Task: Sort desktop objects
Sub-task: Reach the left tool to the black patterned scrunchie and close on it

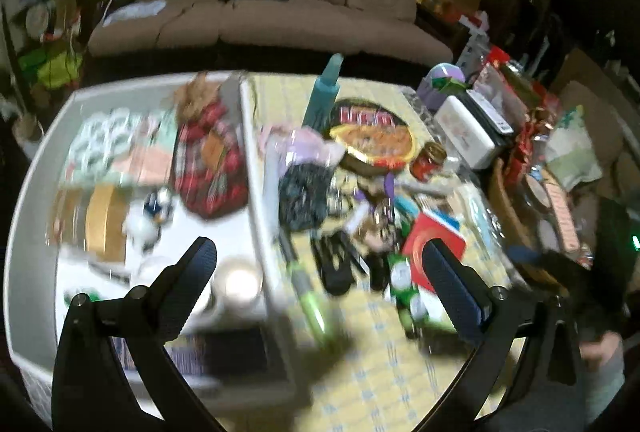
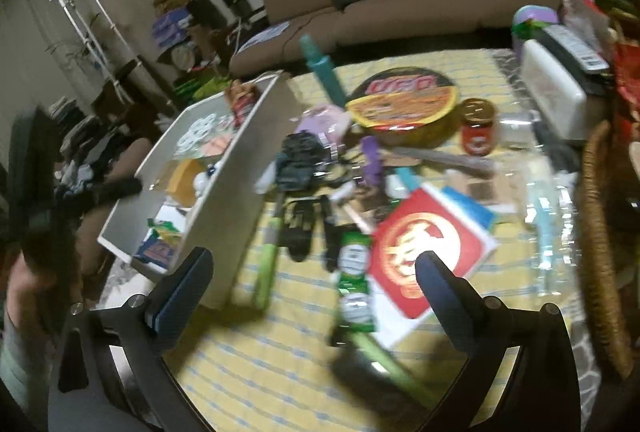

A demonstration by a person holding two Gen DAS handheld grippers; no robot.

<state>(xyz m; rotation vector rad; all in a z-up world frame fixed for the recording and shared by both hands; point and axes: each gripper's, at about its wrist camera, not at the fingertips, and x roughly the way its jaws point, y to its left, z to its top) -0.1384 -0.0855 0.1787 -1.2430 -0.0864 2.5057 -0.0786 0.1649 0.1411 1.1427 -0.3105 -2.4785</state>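
My left gripper [image 1: 320,268] and right gripper [image 2: 314,272] both gape empty. White bin [image 1: 252,136] part-filled — noodle bowl [image 2: 404,102], red packet [image 2: 428,252], gloves [image 2: 304,232] remain unsorted.

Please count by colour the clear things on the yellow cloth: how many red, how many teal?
Red: 2, the red packet and the red jar
Teal: 1, the teal bottle
Total: 3

My left gripper [image 1: 320,264] is angled downward, jaws spread wide, nothing between them. My right gripper [image 2: 314,272] tilts down too, jaws wide and empty.
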